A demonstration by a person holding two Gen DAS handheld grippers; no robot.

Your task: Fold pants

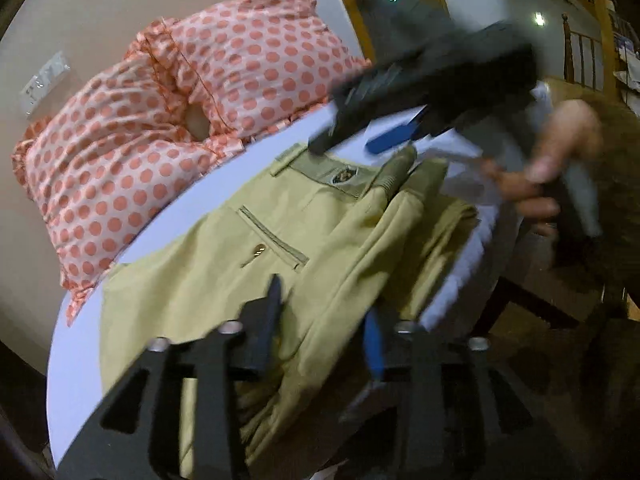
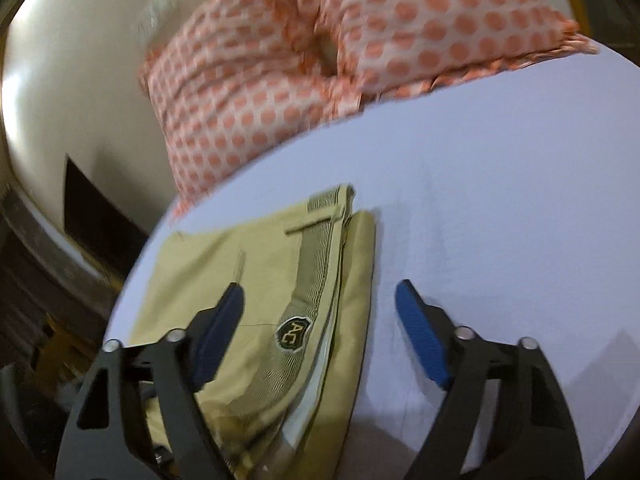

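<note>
the folded khaki-green cotton pants lie on the pale lavender bed sheet, just in front of the orange polka-dot pillow. the left gripper hangs over the pants, jaws spread either side of a raised fold. the right gripper hovers at the waistband end, jaws spread wide, pinching nothing.

We are in a home bedroom: a bed sheet, 2 polka-dot pillows, a wooden chair.
</note>
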